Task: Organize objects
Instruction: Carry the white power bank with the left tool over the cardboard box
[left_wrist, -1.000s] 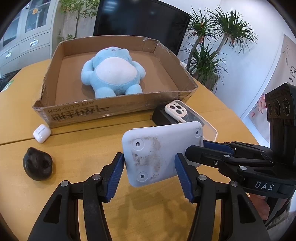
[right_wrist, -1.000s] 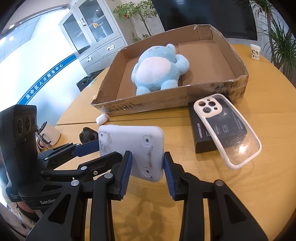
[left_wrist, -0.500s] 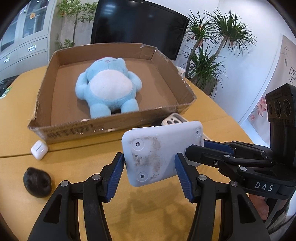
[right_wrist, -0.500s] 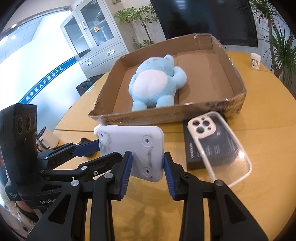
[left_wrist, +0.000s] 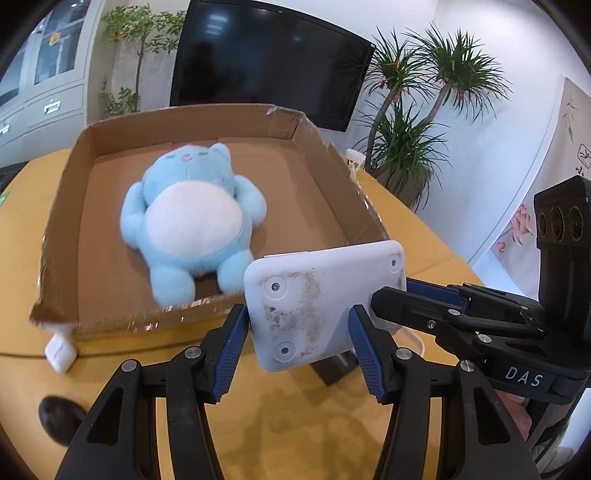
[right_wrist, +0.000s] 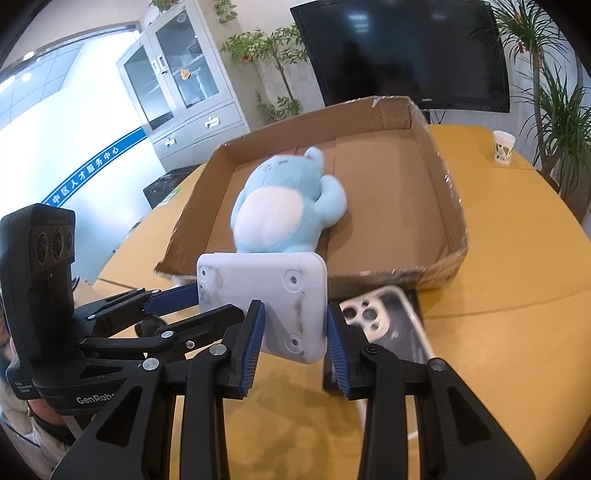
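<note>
A white flat device (left_wrist: 325, 302) with screws and grey smudges on its underside hangs above the wooden table, gripped at both ends. My left gripper (left_wrist: 297, 332) is shut on its near end. My right gripper (right_wrist: 294, 325) is shut on its other end, and it shows in the left wrist view as a black arm (left_wrist: 424, 306) coming in from the right. Just beyond the device stands an open cardboard box (left_wrist: 332, 155), with a light blue plush toy (left_wrist: 192, 221) lying on its back inside. The device's far edge overlaps the box's near wall (right_wrist: 388, 273).
A clear phone case (right_wrist: 380, 321) lies on a black flat box (right_wrist: 415, 299) in front of the carton. A white earbud case (left_wrist: 59, 349) and a black lump (left_wrist: 59, 413) sit on the table at left. A paper cup (right_wrist: 503, 146) stands at back right.
Both grippers have carried the white device up and forward toward the cardboard box. The box and plush look nearer, and the phone case has slid under the device.
</note>
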